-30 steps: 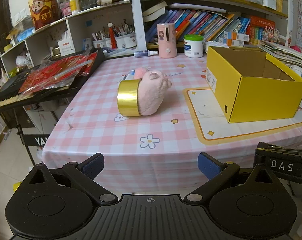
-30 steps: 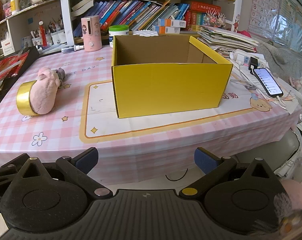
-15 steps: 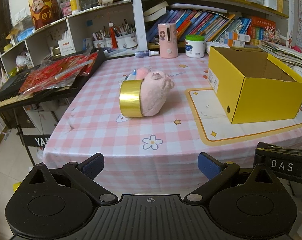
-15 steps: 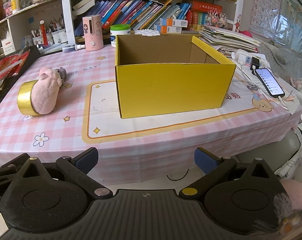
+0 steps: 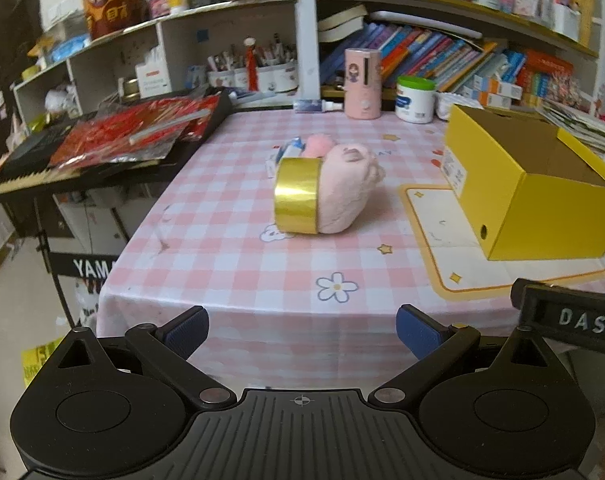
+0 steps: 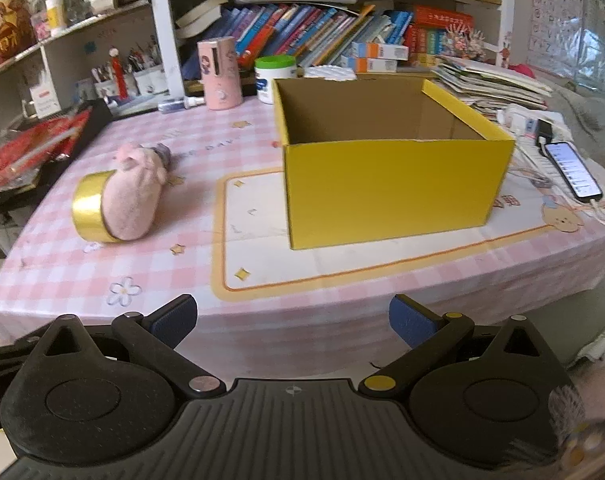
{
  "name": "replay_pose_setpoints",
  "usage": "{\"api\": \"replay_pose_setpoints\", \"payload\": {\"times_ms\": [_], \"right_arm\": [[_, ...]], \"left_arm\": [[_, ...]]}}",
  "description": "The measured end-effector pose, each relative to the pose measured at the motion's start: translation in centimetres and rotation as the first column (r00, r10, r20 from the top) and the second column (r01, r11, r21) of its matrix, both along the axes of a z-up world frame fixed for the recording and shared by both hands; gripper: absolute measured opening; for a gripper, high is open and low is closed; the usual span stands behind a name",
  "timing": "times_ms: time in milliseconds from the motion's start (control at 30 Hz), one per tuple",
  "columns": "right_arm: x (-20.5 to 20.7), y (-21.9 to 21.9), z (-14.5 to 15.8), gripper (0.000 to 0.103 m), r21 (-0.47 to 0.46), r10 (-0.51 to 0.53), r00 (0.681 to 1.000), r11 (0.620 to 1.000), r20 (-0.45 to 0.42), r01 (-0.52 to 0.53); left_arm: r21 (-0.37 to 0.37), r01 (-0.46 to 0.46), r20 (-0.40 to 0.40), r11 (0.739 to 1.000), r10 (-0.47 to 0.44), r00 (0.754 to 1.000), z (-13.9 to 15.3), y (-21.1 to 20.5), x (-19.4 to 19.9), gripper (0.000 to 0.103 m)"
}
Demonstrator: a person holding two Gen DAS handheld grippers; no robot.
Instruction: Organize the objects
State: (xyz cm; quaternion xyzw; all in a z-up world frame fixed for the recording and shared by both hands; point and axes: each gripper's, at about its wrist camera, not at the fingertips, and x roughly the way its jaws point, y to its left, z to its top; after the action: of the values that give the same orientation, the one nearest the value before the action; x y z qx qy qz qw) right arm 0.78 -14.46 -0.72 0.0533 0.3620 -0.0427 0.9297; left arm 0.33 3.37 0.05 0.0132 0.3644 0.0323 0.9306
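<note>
Because nothing is boxed yet, lying clustered mid-counter: pink plush pig [image 5: 344,188] pressed against gold tape roll [image 5: 296,196], smaller bits hidden behind. Well apart to the right, open and apparently empty for receiving, yellow box [image 6: 390,184]. Hovering short of counter [image 5: 230,264], spread and empty: left fingers [image 5: 186,330], right fingers [image 6: 412,322].

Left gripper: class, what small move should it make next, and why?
Probably ease the left gripper forward toward the gold tape roll leaning on the pink plush toy: its jaws are open and empty, short of the table, and the yellow box looks empty.
</note>
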Motion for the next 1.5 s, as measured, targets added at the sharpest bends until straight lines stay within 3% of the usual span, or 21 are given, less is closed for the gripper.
{"api": "replay_pose_setpoints", "payload": {"times_ms": [200,333,533,767,933,1133,1300,1400,1467,1500], "right_arm": [[0.7,0.8,0.6,0.101,0.048,0.056,0.997,0.997,0.049,-0.059],[1.7,1.3,0.9,0.101,0.074,0.100,0.993,0.992,0.069,-0.105],[4.3,1.7,0.7,0.093,0.144,0.144,0.987,0.978,0.066,-0.152],[8.6,2.2,0.9,0.092,0.223,0.192,0.978,0.953,0.083,-0.206],[12.3,2.8,0.7,0.092,0.292,0.231,0.970,0.925,0.070,-0.242],[16.4,3.7,-0.2,0.092,0.355,0.275,0.961,0.895,0.042,-0.271],[19.1,4.7,-1.5,0.091,0.400,0.310,0.951,0.871,0.004,-0.285],[20.3,4.9,-2.3,0.078,0.419,0.323,0.946,0.862,-0.019,-0.286],[20.9,4.8,-2.9,0.049,0.443,0.334,0.942,0.851,-0.038,-0.284],[21.2,4.5,-3.1,0.043,0.472,0.354,0.935,0.830,-0.036,-0.296]], "left_arm": [[-0.002,-0.051,-0.010,0.999,0.051,0.999,-0.3,1.0,0.5,0.101],[-0.052,-0.049,-0.031,0.997,0.047,0.998,-0.7,1.4,1.3,0.101],[-0.014,-0.021,0.001,1.000,0.021,1.000,-0.7,1.3,3.0,0.101],[0.040,-0.022,0.009,0.999,0.022,1.000,-1.1,1.3,5.9,0.101],[0.020,-0.022,0.048,1.000,0.021,0.999,-1.2,1.6,7.4,0.101],[-0.047,-0.027,0.004,0.999,0.027,1.000,-1.6,2.6,9.4,0.101],[-0.040,-0.025,-0.012,0.999,0.025,1.000,-1.9,2.7,10.4,0.101],[-0.045,-0.017,-0.025,0.999,0.016,1.000,-2.0,2.5,11.0,0.101],[-0.045,-0.013,-0.031,0.999,0.012,0.999,-2.1,2.3,11.4,0.101],[-0.044,-0.013,-0.033,0.999,0.011,0.999,-2.1,2.3,11.6,0.101]]}}
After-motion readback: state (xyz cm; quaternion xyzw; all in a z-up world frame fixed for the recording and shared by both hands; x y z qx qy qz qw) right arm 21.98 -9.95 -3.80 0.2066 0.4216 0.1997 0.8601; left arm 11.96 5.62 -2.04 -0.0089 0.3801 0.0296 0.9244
